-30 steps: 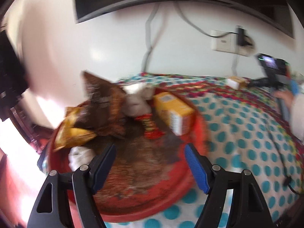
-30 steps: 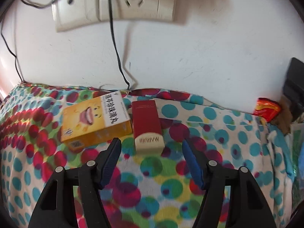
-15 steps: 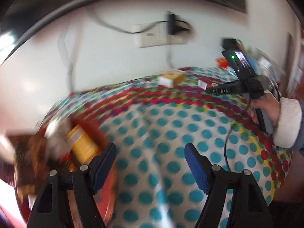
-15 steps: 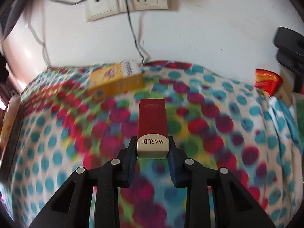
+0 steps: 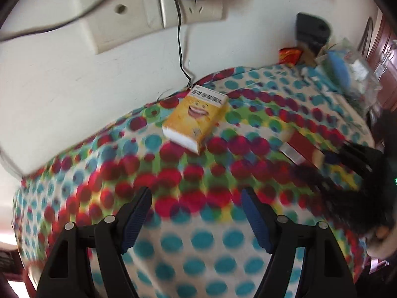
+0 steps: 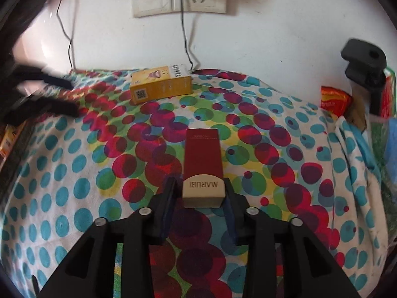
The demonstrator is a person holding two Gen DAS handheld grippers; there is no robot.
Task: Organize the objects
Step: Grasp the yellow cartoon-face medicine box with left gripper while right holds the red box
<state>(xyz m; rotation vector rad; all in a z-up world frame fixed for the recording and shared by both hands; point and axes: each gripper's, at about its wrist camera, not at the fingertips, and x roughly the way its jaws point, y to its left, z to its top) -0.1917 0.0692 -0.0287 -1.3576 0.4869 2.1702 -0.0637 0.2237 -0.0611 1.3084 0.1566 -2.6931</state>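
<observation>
Two boxes: one yellow box (image 6: pixel 161 84), one red box (image 6: pixel 202 159), seemingly claw-held (image 6: pixel 201 198).

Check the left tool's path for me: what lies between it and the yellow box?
Only bare dotted cloth. The left wrist view shows nothing between the open left tool and the yellow box.

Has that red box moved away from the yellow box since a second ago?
Yes. The red box, once beside the yellow box, now sits nearer the camera, between the right gripper.
</observation>
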